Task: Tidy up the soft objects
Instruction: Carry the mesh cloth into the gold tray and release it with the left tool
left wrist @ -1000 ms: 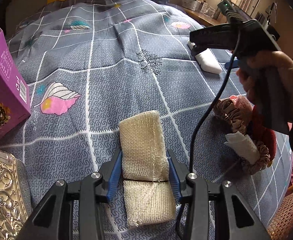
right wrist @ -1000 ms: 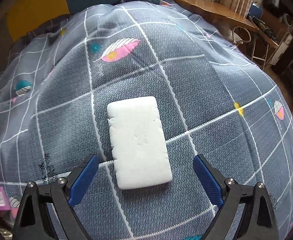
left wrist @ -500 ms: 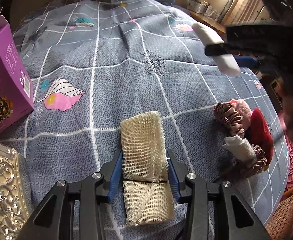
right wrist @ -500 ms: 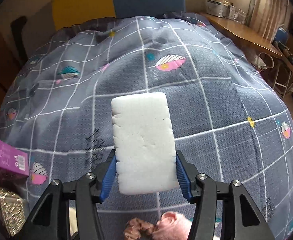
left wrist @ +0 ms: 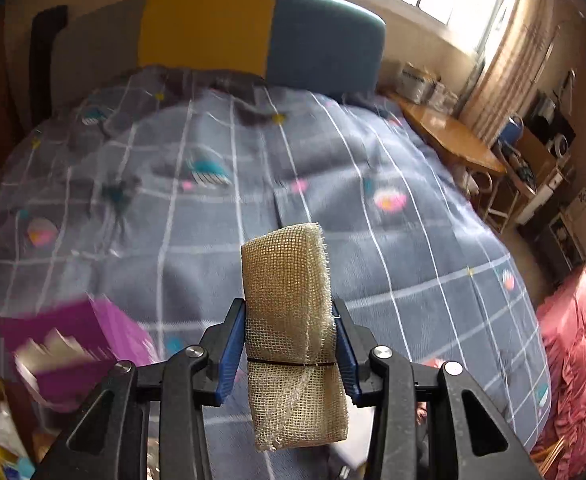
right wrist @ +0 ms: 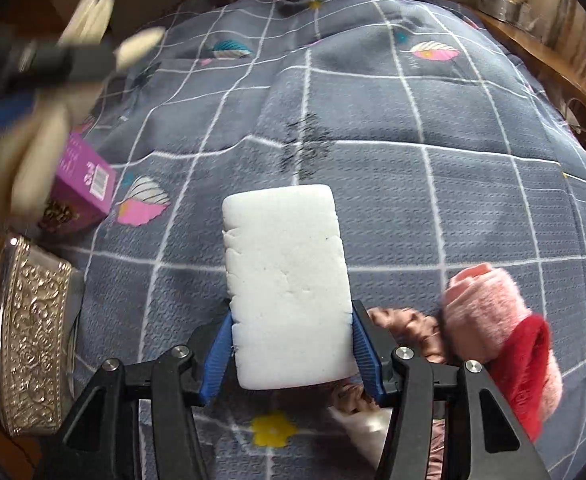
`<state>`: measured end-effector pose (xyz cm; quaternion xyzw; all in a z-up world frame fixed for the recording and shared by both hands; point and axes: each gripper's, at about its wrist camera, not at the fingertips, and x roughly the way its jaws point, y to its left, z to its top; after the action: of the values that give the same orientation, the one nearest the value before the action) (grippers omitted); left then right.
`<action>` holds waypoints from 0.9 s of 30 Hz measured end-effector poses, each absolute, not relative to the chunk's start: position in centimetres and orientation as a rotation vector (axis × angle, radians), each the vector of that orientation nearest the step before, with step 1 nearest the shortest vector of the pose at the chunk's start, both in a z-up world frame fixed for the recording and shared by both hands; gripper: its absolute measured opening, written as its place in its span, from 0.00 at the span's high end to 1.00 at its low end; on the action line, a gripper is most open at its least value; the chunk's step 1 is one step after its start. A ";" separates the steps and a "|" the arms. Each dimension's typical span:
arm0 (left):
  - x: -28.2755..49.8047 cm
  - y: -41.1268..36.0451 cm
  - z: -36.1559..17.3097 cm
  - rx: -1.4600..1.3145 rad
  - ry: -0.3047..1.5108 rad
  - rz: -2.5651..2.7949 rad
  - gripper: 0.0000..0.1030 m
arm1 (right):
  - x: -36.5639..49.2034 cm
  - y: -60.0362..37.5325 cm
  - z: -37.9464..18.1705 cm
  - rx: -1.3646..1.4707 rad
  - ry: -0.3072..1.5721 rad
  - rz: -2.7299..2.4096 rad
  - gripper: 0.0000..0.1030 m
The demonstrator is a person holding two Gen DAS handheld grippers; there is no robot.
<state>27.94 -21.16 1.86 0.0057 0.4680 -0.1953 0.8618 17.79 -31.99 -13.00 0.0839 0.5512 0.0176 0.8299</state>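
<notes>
My left tongs (left wrist: 289, 344) pinch the mesh roll (left wrist: 289, 316) at its middle, just above its black band, lifted over the bed (left wrist: 413, 240). It looks light and limp, so a grip near the band should keep it from unrolling. My right tongs (right wrist: 291, 344) squeeze the white sponge (right wrist: 287, 280) on its long sides, also held over the bed, near the pink plush (right wrist: 489, 304). The sponge dents easily; I judge a gentle hold low on its sides is enough.

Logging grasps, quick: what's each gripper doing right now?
Left gripper: closed on the mesh cloth roll.
Right gripper: closed on the white sponge.
</notes>
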 end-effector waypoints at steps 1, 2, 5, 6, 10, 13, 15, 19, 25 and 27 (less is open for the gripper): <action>29.2 -20.3 2.6 0.007 0.968 -0.390 0.60 | 17.5 -31.0 -13.3 0.165 1.175 0.063 0.46; 30.1 -19.4 3.4 0.012 0.952 -0.362 0.60 | 17.3 -30.0 -13.6 0.143 1.185 0.080 0.46; 32.9 -14.6 4.9 -0.023 0.928 -0.270 0.60 | 16.6 -28.1 -14.7 0.047 1.186 0.077 0.45; 33.6 -12.5 5.3 -0.047 0.922 -0.237 0.60 | 16.5 -27.8 -14.7 0.020 1.183 0.077 0.45; 34.8 -3.3 5.7 -0.114 0.900 -0.092 0.60 | 16.4 -28.1 -14.8 0.046 1.168 0.077 0.44; 33.6 3.0 5.4 -0.139 0.882 -0.012 0.60 | 16.1 -27.9 -14.8 0.025 1.156 0.070 0.43; 31.8 6.7 4.8 -0.151 0.878 0.019 0.60 | 15.9 -27.8 -14.8 0.015 1.150 0.074 0.43; 26.4 11.9 3.1 -0.175 0.868 0.039 0.60 | 15.3 -26.8 -15.0 -0.008 1.131 0.071 0.42; 17.3 15.4 -0.6 -0.182 0.872 0.042 0.60 | 14.3 -25.9 -15.3 -0.057 1.076 0.049 0.43; 14.7 16.3 -1.7 -0.195 0.870 0.057 0.60 | 13.8 -25.7 -15.3 -0.062 1.054 0.046 0.42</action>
<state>14.69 16.29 -1.72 -0.0942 0.4207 0.0277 0.9019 13.84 -25.75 -15.32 -0.0295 0.5029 0.0220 0.8636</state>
